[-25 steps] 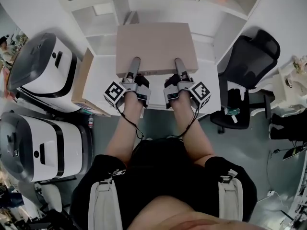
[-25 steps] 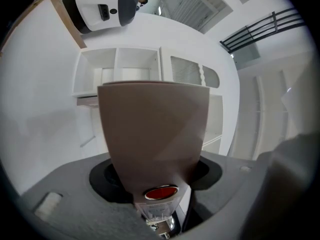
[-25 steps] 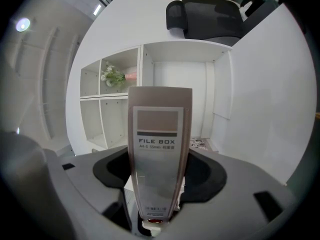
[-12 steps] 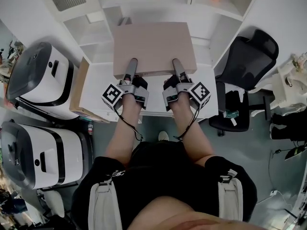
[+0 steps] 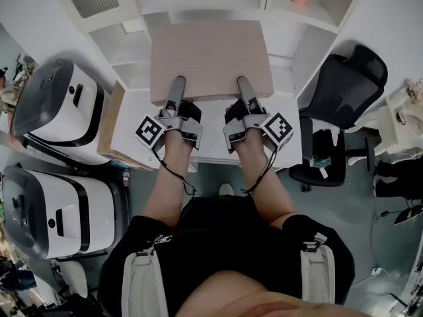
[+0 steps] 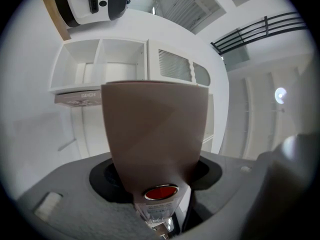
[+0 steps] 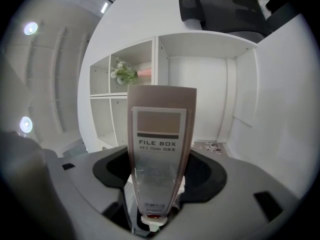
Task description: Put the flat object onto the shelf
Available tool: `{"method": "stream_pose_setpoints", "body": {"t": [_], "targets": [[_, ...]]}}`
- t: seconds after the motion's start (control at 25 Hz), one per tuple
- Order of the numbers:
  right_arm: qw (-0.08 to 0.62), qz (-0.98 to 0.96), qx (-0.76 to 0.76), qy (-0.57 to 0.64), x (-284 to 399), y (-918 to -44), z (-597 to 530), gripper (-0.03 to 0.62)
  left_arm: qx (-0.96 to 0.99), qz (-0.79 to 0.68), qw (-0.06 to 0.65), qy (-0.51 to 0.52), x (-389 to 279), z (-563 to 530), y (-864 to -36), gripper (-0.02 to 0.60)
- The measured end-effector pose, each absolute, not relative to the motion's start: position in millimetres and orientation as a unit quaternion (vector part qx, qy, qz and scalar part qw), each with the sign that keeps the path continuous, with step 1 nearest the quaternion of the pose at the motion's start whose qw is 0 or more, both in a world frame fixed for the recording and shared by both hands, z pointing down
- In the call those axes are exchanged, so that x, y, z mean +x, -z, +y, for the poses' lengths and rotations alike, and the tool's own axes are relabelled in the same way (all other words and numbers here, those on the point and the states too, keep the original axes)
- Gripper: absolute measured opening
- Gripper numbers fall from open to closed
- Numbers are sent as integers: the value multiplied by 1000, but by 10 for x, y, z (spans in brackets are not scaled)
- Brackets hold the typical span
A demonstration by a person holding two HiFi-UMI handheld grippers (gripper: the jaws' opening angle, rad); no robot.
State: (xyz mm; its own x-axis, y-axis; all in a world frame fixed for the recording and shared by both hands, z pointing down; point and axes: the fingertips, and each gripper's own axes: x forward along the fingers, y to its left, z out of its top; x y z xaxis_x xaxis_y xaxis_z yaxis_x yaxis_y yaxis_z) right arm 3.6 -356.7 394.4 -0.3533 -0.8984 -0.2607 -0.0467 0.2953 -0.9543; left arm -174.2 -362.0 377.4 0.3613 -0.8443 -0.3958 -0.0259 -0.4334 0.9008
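In left gripper and right gripper fingers, the file box is clamped.

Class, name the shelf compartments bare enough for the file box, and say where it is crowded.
The large compartment bordering the flowers' cubby looks bare, as does the small cubby on their other side. The flowers' cubby is taken. Crowded: beside the desk, a white appliance and a cardboard box.

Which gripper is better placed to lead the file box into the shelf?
Right, slightly. Both the left gripper and right gripper clamp the near edge of the file box, so they move together; but an open shelf compartment lies straight past the right one.
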Motion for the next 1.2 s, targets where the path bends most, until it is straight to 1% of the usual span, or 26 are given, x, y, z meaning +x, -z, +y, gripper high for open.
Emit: {"method": "stream_pose_setpoints", "body": {"t": [0.48, 1.04, 1.2], "targets": [[448, 688, -337, 461, -141, -3628, -3696, 279, 711, -306, 417, 475, -1900, -3749, -3461, 287], [454, 716, -330, 415, -166, -3195, -3971, 281, 722, -283, 398, 490, -1950, -4015, -3081, 287], [460, 713, -332, 413, -177, -3091, -4137, 281, 721, -280, 406, 486, -1953, -4205, -3008, 287]]}}
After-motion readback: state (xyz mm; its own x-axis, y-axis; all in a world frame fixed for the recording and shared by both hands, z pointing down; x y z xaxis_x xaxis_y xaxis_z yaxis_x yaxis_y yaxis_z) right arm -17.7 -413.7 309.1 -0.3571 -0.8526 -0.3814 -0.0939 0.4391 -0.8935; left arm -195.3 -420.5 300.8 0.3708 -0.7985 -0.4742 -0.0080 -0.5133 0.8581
